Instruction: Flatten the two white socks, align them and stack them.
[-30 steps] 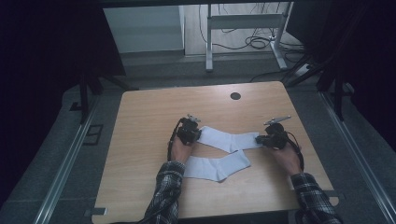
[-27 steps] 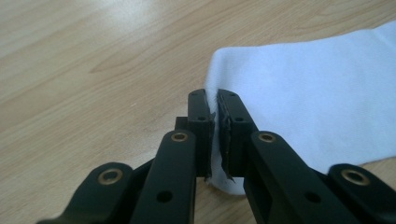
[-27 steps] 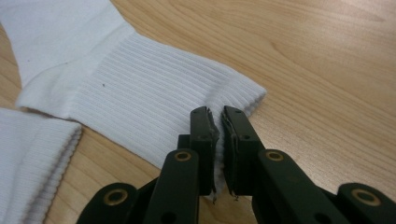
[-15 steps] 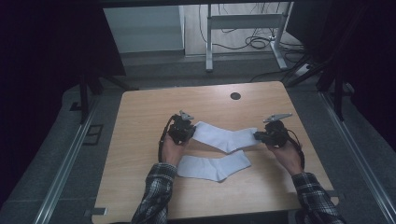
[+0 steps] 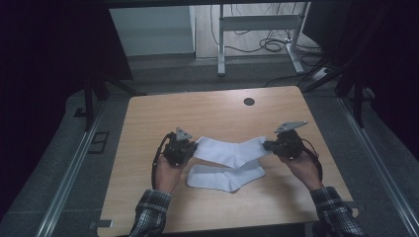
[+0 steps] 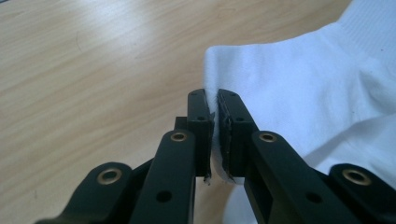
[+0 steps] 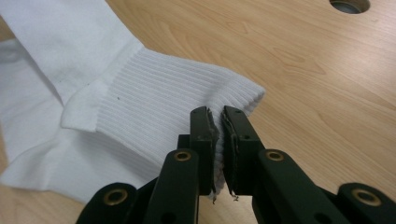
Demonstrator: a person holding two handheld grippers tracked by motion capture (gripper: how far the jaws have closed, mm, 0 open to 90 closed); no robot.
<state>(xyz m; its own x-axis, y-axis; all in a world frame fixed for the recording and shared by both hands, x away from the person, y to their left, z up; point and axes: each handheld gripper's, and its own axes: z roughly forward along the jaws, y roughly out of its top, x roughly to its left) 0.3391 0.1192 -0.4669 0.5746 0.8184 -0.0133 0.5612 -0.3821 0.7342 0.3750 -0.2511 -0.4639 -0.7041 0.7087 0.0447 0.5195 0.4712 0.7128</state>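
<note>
Both clamped on the sock, left gripper and right gripper, stretched sideways mid-frame above the spare sock.

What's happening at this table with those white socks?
A person at a wooden table works with a gripper in each hand. The left gripper is pinched on one end of a white sock, and the right gripper is pinched on its ribbed cuff, so the sock is stretched between them. A second white sock lies flat on the table, just nearer the person.
</note>
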